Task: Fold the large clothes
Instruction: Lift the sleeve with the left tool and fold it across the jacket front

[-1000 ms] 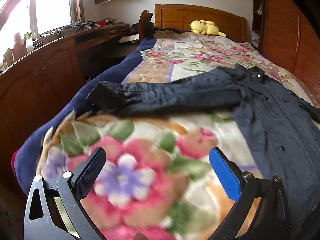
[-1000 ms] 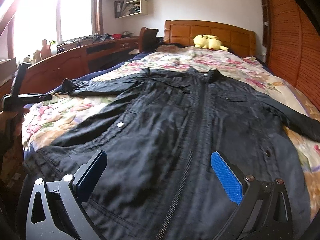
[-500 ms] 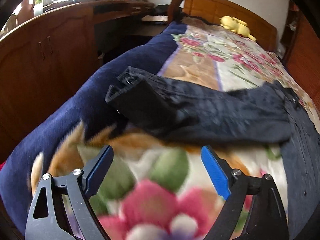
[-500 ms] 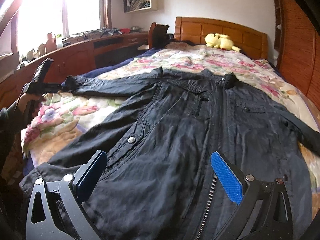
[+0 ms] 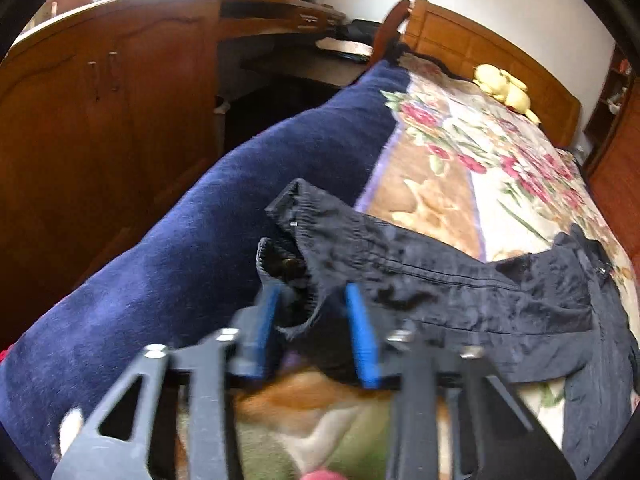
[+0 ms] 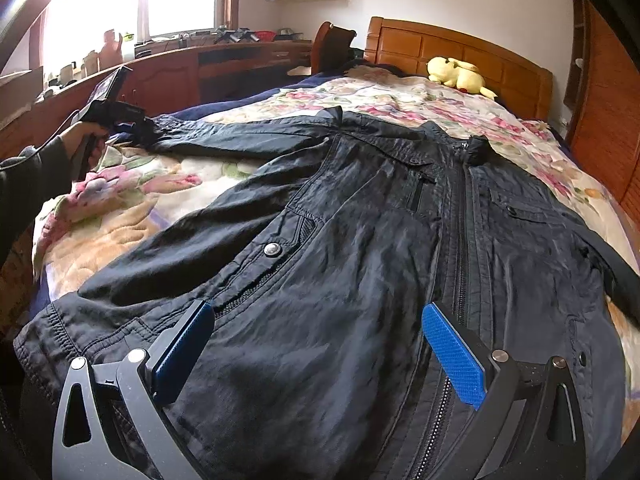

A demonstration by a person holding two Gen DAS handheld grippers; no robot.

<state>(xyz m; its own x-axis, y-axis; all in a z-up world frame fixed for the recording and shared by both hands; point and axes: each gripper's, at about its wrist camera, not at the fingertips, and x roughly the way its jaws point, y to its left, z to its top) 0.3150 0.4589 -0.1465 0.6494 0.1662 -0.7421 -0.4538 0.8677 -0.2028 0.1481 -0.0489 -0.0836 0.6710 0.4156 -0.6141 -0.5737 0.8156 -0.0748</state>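
Left gripper (image 5: 312,320) at the sleeve cuff (image 5: 288,264); right gripper (image 6: 316,344) spread wide over the hem.

Your right gripper hangs above the crinkled black jacket (image 6: 360,240), ribbed blue pads (image 6: 452,356) wide apart, holding nothing. The jacket lies flat, zipped, on the plush floral blanket (image 6: 132,204). Your left gripper's pads stand narrowly apart astride the gathered cuff; you cannot tell whether they pinch it. Beyond: yellow plush toy (image 6: 456,74), wooden headboard (image 6: 512,64).

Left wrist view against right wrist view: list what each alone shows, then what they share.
Left only: the left hand-held gripper closing around the sleeve cuff, with the cabinet doors close by.
Right only: the open right hand-held gripper above the jacket's zipper and snap button.
Both: black jacket, floral blanket, yellow plush, headboard.
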